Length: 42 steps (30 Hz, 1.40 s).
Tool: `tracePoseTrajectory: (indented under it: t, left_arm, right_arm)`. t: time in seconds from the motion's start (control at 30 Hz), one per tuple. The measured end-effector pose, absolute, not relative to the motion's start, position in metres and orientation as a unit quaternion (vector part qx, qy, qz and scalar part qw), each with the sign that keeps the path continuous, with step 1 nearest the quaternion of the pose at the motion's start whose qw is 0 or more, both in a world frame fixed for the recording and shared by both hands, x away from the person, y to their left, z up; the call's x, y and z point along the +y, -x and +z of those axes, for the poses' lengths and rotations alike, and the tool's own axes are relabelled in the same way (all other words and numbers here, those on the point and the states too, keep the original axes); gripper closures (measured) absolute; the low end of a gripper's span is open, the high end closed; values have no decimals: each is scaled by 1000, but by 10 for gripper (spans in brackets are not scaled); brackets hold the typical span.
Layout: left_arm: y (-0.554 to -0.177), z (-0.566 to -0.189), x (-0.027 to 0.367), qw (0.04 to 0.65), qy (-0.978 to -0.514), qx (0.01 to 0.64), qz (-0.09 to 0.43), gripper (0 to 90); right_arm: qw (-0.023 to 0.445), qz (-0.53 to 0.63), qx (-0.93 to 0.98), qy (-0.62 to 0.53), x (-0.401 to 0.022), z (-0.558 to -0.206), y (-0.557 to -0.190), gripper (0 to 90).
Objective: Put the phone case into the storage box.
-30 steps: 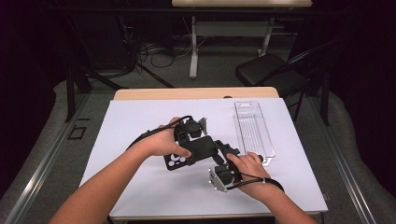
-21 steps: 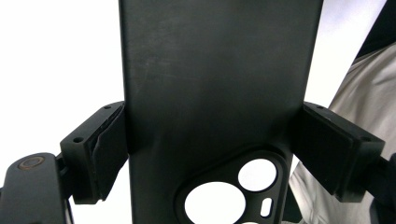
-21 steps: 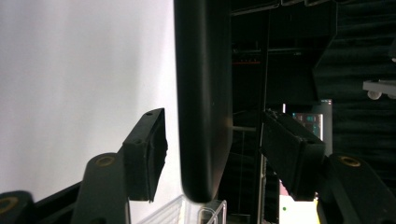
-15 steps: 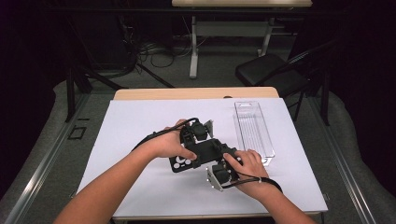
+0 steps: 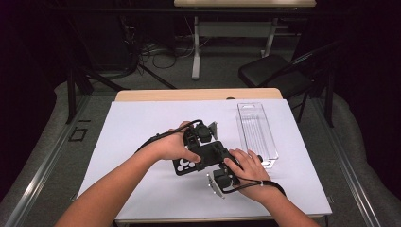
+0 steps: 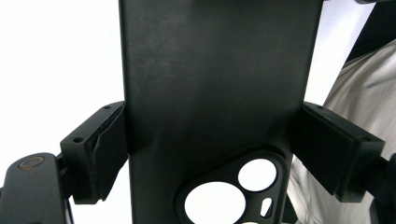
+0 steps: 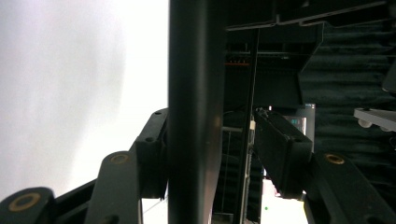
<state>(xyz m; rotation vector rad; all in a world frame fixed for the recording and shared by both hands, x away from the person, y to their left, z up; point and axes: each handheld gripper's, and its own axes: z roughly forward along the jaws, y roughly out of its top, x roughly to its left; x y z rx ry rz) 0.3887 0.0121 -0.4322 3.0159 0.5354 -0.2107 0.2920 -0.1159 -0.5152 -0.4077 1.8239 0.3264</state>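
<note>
A black phone case (image 5: 196, 160) with camera cut-outs is held just above the white table. My left gripper (image 5: 202, 142) is shut on it; in the left gripper view both pads (image 6: 100, 149) press the long sides of the case (image 6: 210, 84). My right gripper (image 5: 221, 169) comes from the near side. In the right gripper view the case (image 7: 194, 93) stands edge-on between the jaws. The left pad (image 7: 154, 149) touches it, while the right pad (image 7: 280, 149) stands clear with a gap. These jaws have just been closing with the case between them.
A clear plastic tray (image 5: 255, 130) lies on the right part of the white table cover (image 5: 137, 123). Beyond the table stand a black chair (image 5: 274, 71) and a desk's legs with cables on the floor.
The two hands have drawn slightly closer together over the table's middle. The right gripper now sits against the near edge of the case.
</note>
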Motion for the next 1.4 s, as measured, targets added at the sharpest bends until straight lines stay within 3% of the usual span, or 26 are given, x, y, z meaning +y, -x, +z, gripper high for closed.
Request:
tracePoseTrajectory:
  t: [0.43,1.4]
  left_arm:
    - [-391,-434,13,41,-978,183,-93,146]
    - [-394,-432,18,56,-973,191,-119,145]
  right_arm:
    - [588,128,780,175,-112,-521,-293,668]
    - [617,122,755,185,-111,-521,-293,848]
